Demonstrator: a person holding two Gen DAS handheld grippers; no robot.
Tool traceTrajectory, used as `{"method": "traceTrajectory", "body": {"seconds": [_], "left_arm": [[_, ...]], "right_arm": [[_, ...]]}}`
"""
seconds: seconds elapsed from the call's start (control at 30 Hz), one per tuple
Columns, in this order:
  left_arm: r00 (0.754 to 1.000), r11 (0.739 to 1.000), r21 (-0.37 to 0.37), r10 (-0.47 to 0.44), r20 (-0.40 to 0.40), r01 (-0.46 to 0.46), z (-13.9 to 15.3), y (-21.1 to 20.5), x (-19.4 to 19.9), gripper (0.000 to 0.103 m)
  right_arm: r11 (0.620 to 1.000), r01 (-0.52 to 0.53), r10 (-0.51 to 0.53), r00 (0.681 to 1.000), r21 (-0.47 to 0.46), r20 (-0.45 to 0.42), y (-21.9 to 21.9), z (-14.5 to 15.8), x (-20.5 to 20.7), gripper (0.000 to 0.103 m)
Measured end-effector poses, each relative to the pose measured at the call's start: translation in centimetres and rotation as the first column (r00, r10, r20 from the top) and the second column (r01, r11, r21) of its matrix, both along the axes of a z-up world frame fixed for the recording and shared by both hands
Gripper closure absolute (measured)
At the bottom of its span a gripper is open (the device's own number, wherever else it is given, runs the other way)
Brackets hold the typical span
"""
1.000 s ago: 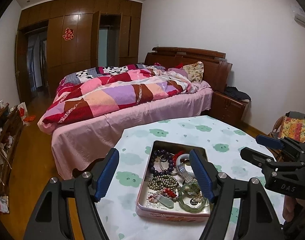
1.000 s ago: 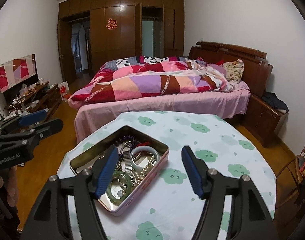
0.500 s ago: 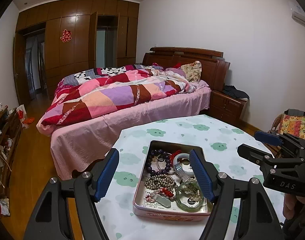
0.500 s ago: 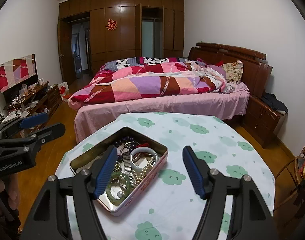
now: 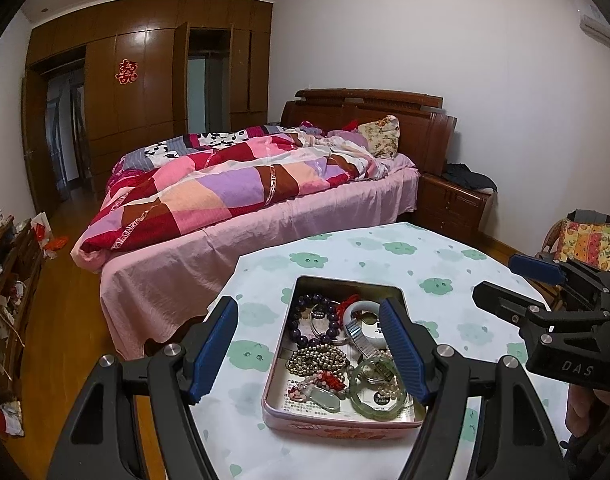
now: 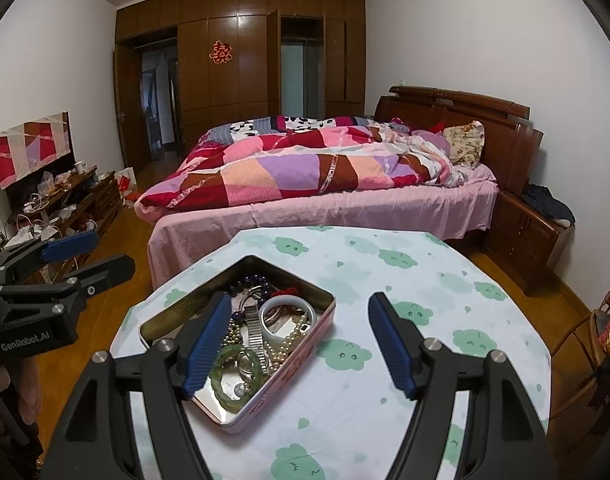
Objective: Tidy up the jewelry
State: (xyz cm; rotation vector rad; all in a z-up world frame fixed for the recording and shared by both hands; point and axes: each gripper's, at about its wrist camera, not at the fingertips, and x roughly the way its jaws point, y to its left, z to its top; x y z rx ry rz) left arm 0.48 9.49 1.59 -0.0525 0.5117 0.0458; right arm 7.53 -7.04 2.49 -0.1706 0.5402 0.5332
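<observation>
A pink metal tin (image 5: 345,426) lies open on the round table (image 5: 385,248) with its cloud-print cloth. It holds a purple bead bracelet (image 5: 305,320), a white bangle (image 5: 365,316), a metal watch band (image 5: 359,336), a bead strand (image 5: 317,360) and a green jade bangle (image 5: 375,396). My left gripper (image 5: 308,302) hovers open over the tin's near side, gripping nothing. My right gripper (image 6: 300,297) hangs above the tin (image 6: 305,356) from its right side, and its jaws are opening with nothing between them. The green bangle (image 6: 235,372) lies just past its left finger.
A bed (image 5: 265,200) with a patchwork quilt stands beyond the table, with a nightstand (image 5: 453,204) to its right. A cluttered low cabinet (image 6: 65,200) lines the left wall. A wicker chair (image 6: 609,320) with a cushion sits at the right.
The right gripper's fingers have spread slightly wider. Both hands and the tin stay where they were.
</observation>
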Motion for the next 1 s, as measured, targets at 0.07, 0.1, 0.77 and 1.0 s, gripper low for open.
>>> {"method": "traceTrajectory", "body": {"seconds": [0.07,0.1,0.77,1.0], "left_arm": [[1.000,1.000,-0.001,-0.005,-0.008,0.005,-0.07,-0.03,0.14,0.030],[1.000,1.000,0.000,-0.006,-0.009,0.006,-0.13,-0.10,0.18,0.030],[0.999,0.999,0.020,0.031,-0.020,-0.031,-0.36,0.15,0.32,0.014],[1.000,0.999,0.032,0.023,-0.018,-0.023,-0.63,-0.03,0.47,0.014]], "right_arm": [[1.000,0.000,0.000,1.000,0.000,-0.001,-0.03,-0.01,0.00,0.030],[1.000,0.000,0.000,1.000,0.001,-0.001,-0.03,0.02,0.01,0.030],[1.000,-0.008,0.008,1.000,-0.009,-0.010,-0.17,-0.70,-0.14,0.028],[1.000,-0.007,0.007,1.000,-0.010,-0.013,-0.13,-0.89,-0.22,0.027]]}}
